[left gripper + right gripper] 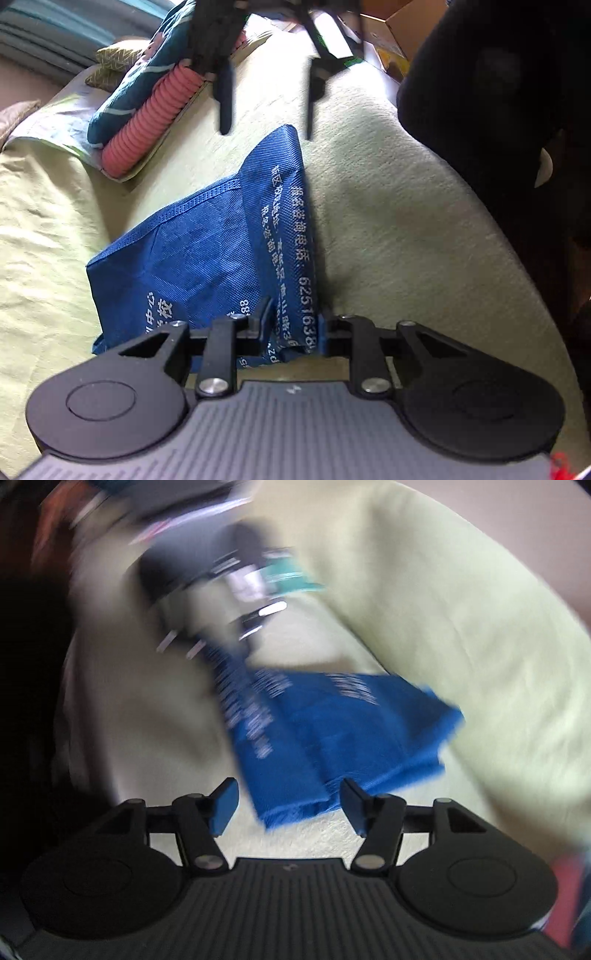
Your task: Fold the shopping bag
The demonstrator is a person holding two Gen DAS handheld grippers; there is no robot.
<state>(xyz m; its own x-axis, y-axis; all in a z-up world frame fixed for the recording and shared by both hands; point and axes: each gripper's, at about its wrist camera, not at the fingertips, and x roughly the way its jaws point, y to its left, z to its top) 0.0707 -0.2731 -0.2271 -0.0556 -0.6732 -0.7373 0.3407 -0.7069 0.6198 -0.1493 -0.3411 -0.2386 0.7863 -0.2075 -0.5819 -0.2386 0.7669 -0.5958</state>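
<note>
A blue non-woven shopping bag (pixel 207 251) with white print lies partly folded on a pale green sheet (pixel 388 221). Its right side rises in a long creased strip. My left gripper (pixel 293 325) is shut on the near end of that strip, which is pinched between the fingers. At the top of the left wrist view, my right gripper (pixel 267 125) hangs open just above the bag's far tip, touching nothing. The right wrist view is blurred. There the right gripper (pixel 288 805) stands open, with the bag (pixel 332 720) just beyond its blue pads and its near corner lying between them unpressed.
A pink ribbed roll (pixel 147 122) and a teal patterned cloth (pixel 147 70) lie at the back left on the sheet. A cardboard box (pixel 399 33) stands at the back right. A person's dark sleeve (pixel 498 92) fills the right side.
</note>
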